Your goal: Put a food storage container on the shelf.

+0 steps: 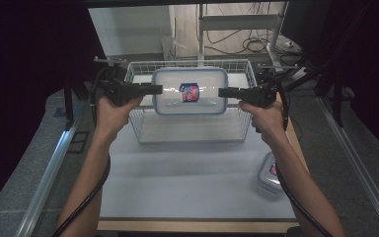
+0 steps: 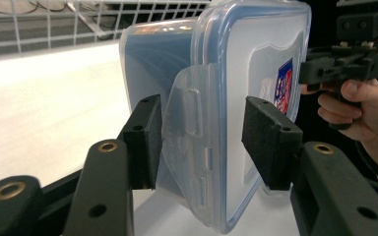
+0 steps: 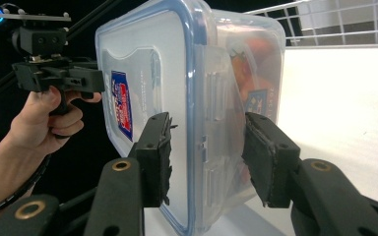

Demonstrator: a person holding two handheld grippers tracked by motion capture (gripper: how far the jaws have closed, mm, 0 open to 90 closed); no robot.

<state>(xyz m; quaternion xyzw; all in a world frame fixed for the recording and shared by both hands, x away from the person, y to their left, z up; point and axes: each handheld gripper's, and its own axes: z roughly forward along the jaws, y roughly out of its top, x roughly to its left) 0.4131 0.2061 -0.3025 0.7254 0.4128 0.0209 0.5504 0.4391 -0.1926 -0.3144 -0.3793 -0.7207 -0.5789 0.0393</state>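
The clear lidded container (image 1: 189, 91) hangs in the air above the wire basket (image 1: 143, 129) at the far side of the bench (image 1: 187, 182). The left hand-held gripper (image 1: 159, 89) pinches its left end, the right hand-held gripper (image 1: 222, 92) its right end. A second small container (image 1: 268, 174) sits near right.

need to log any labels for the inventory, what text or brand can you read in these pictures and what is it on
No text can be read.
Sticker on the lid of the clear container held over the wire basket: red and blue, with print too blurred to read in all three views.
Sticker on the small container at the table's right edge: a red patch, too small to read.
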